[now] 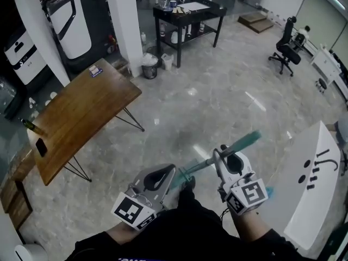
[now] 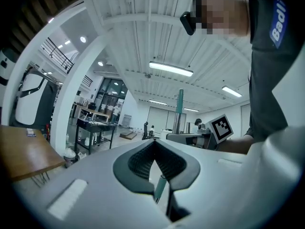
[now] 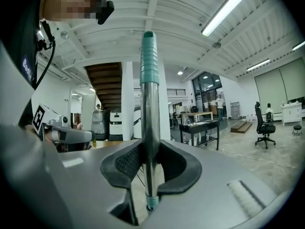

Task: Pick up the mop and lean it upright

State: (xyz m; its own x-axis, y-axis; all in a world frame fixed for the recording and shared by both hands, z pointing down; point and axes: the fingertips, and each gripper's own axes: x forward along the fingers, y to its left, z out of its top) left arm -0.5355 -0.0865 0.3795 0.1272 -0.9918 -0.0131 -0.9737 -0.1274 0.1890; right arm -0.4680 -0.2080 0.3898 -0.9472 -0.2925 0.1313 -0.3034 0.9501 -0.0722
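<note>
The mop's pole [image 1: 204,164] is metal with a teal grip [image 1: 243,141]. In the head view it slants from my waist up to the right. My right gripper [image 1: 218,157] is shut on the pole [image 3: 151,142]; both pads press its sides and the teal grip [image 3: 148,56] rises above them. My left gripper [image 1: 173,172] sits just left of the pole's lower part, with its pads meeting at the tips. A thin stretch of pole [image 2: 160,187] shows through the gap behind those pads. The mop head is hidden below my body.
A wooden table [image 1: 81,113] stands on thin legs at the left. A white panel [image 1: 312,189] lies close on the right. Farther off are a white column [image 1: 128,26], a bin [image 1: 150,67], a black cart [image 1: 187,20] and an office chair [image 1: 285,50].
</note>
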